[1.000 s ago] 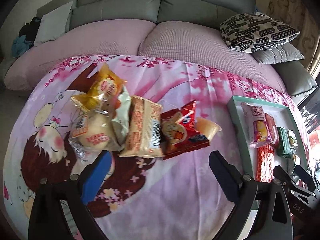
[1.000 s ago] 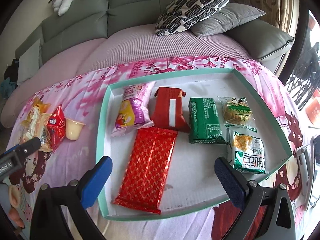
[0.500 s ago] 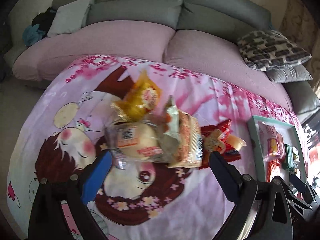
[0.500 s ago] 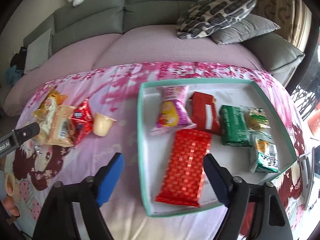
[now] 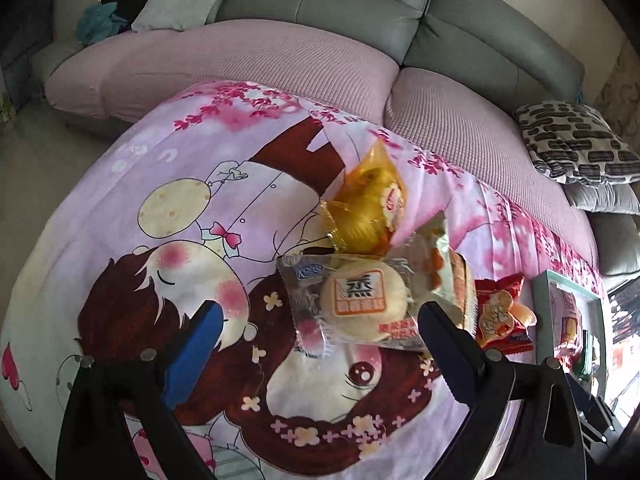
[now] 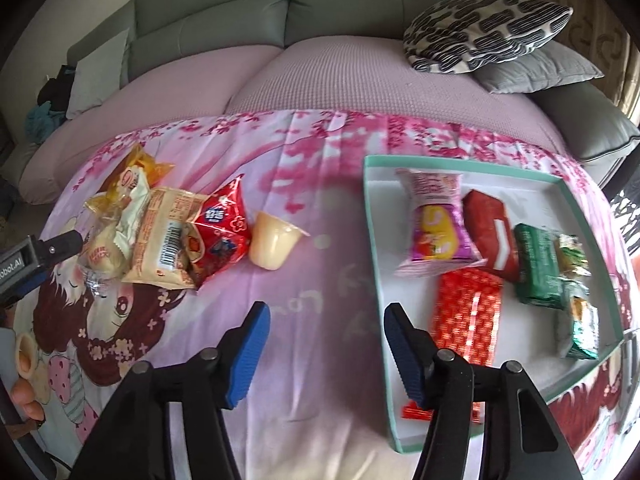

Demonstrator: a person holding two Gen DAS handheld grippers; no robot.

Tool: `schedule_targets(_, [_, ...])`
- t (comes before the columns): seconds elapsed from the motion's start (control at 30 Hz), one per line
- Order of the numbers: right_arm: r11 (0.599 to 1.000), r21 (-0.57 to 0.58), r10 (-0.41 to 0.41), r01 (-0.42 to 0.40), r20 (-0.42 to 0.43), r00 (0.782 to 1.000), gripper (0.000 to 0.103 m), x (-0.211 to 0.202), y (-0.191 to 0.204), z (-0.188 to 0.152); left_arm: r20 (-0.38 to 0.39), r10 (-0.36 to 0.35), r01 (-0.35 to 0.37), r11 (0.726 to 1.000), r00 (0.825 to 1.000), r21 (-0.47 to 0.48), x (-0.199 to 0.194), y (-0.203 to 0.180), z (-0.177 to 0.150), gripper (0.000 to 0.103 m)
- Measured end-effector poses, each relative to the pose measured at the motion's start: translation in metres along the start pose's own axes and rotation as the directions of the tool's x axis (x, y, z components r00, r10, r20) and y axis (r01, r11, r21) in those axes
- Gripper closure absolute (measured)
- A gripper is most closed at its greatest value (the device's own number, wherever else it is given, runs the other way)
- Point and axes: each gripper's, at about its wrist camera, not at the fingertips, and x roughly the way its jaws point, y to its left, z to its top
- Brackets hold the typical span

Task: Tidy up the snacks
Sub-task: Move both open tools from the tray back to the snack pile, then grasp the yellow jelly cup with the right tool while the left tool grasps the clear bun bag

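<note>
A pile of snacks lies on the pink cartoon tablecloth: a clear-wrapped round bun (image 5: 360,304), a yellow packet (image 5: 368,204), a beige packet (image 6: 166,248), a red packet (image 6: 220,228) and a pale jelly cup (image 6: 272,246). My left gripper (image 5: 320,332) is open, its fingers either side of the bun's near end. My right gripper (image 6: 326,344) is open and empty over the cloth, between the pile and the teal-rimmed tray (image 6: 374,240). The tray holds several snacks, among them a purple packet (image 6: 436,228) and a long red bar (image 6: 466,320).
A grey sofa with a pink cover (image 6: 340,76) runs behind the table. Patterned and grey cushions (image 6: 484,28) lie at its right. The left gripper's body (image 6: 36,256) shows at the left edge of the right wrist view. The tray (image 5: 540,304) also shows in the left wrist view.
My left gripper has swung left and closed in on the bun. My right gripper has moved left off the tray to the cloth, and its fingers have come closer together.
</note>
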Motion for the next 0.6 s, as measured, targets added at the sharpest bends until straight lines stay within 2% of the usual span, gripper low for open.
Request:
schedule_targets(0.13, [1.000,0.006,0.027,-0.027,-0.014,1.000,0.043,0.010,0.005,0.005,-0.018,-0.033,0.033,0.998,0.999,-0.048,0.012,0.008,0.003,0.005])
schedule_targets(0.27, [0.998,0.025,0.053,-0.052,-0.026,0.998,0.046,0.021,0.007,0.012,-0.024,-0.049,0.048,0.997,0.998,-0.054,0.018,0.005,0.005,0.005])
schedule_targets(0.4, [0.994,0.050,0.097,-0.095,-0.038,0.995,0.046,0.033,0.007,0.019,-0.039,-0.107,0.105,0.992,0.993,-0.069,0.026,-0.002,0.007,0.005])
schedule_targets(0.6, [0.990,0.070,0.129,-0.126,-0.038,0.991,0.046,0.046,0.007,0.028,-0.058,-0.131,0.127,0.989,0.990,-0.070,0.039,-0.013,0.006,0.005])
